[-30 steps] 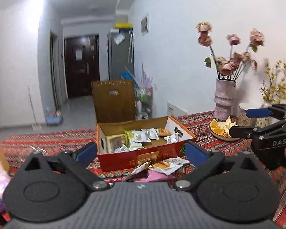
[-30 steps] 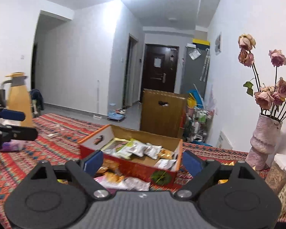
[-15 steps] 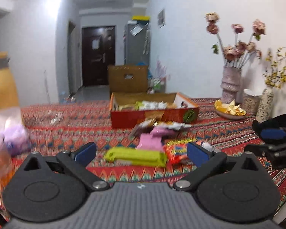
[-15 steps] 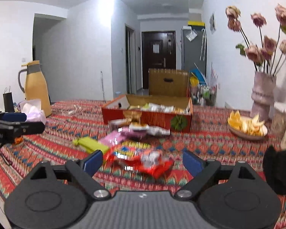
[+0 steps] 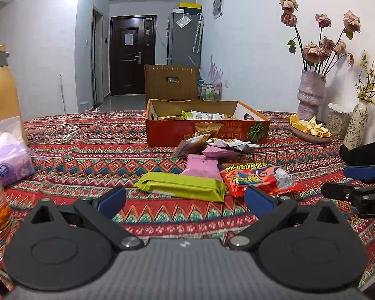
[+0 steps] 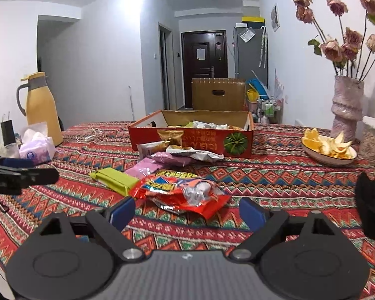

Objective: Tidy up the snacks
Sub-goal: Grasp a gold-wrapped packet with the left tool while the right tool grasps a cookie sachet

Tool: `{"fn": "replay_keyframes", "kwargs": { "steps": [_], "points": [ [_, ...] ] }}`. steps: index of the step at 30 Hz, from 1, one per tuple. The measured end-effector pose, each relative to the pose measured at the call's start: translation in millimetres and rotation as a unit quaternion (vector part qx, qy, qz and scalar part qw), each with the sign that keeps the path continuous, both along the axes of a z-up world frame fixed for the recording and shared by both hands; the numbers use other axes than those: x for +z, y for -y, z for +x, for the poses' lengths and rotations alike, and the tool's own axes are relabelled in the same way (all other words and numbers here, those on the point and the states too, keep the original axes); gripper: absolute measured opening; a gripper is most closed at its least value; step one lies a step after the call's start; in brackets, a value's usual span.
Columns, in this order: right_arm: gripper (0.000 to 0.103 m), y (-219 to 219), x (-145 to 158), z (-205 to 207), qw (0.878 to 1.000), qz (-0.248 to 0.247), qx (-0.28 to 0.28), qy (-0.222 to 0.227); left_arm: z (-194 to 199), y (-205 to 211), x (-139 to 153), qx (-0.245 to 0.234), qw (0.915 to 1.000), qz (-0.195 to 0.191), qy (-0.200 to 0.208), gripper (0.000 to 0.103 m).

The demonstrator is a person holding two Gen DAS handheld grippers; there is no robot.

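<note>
Evidently both tools are held low and level over the near edge of the worktop (image 5: 92,160), a stance that reads as sizing up the pile before any pick. The left tool (image 5: 185,197) has its fingers spread wide with nothing between them, and the green packet (image 5: 182,186) lies just ahead of that gap, so it looks like the natural first target for this side. The right tool (image 6: 187,211) is likewise wide and empty, with the red crinkly bag (image 6: 180,192) sitting just in front of its opening. The loose snacks trail from these two back through a pink packet (image 5: 202,166) and a heap of small wrappers (image 5: 212,145) up against the front wall of the orange box (image 5: 207,131), which already holds several packets; that makes it the likely place for the rest. A plate of orange peel (image 6: 330,147) stands well apart to the right, out of the way
</note>
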State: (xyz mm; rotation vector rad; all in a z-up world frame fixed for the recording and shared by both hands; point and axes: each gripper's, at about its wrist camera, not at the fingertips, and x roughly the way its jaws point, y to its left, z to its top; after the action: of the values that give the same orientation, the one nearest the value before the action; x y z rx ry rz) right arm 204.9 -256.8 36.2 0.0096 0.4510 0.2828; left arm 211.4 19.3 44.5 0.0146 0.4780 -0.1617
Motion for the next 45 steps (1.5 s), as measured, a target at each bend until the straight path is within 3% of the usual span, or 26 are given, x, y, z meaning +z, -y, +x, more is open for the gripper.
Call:
{"fn": "replay_keyframes", "kwargs": {
  "steps": [8, 14, 16, 19, 23, 25, 28, 33, 36, 38, 45],
  "points": [
    [0.088, -6, 1, 58, 1.0, 0.006, 0.013, -0.005, 82, -1, -11, -0.012, 0.999, 0.022, -0.038, 0.102],
    [0.081, -24, 1, 122, 0.999, -0.008, 0.033, -0.021, 160, 1, -21, -0.076, 0.9956, 0.021, -0.051, 0.084],
    [0.078, -33, 2, 148, 0.999, -0.014, 0.044, -0.024, 187, 5, -27, -0.093, 0.9936, 0.034, -0.054, 0.074],
    [0.074, -46, -1, 188, 0.997, -0.018, 0.059, -0.034, 219, 18, -39, -0.134, 0.9867, 0.082, -0.041, 0.075],
    [0.072, -59, -9, 228, 0.997, -0.022, 0.051, -0.045, 246, 21, -52, -0.176, 0.9805, 0.077, -0.042, 0.073],
    [0.072, -62, -14, 243, 0.997, -0.003, 0.055, -0.057, 254, 18, -57, -0.191, 0.9783, 0.066, -0.044, 0.057],
    [0.063, -66, -25, 260, 0.996, 0.007, 0.055, -0.075, 262, 13, -63, -0.207, 0.9762, 0.029, -0.058, 0.041],
    [0.057, -69, -35, 266, 0.994, 0.005, 0.06, -0.086, 267, 11, -69, -0.21, 0.9748, 0.028, -0.069, 0.03],
    [0.055, -70, -38, 266, 0.994, -0.006, 0.066, -0.083, 265, 13, -65, -0.205, 0.9764, 0.032, -0.061, 0.015],
    [0.045, -69, -35, 263, 0.994, -0.015, 0.065, -0.083, 259, 14, -57, -0.206, 0.9767, 0.036, -0.048, 0.012],
    [0.04, -64, -24, 237, 0.996, -0.028, 0.049, -0.065, 214, 4, -16, -0.174, 0.9845, 0.002, -0.019, 0.009]
  ]
}}
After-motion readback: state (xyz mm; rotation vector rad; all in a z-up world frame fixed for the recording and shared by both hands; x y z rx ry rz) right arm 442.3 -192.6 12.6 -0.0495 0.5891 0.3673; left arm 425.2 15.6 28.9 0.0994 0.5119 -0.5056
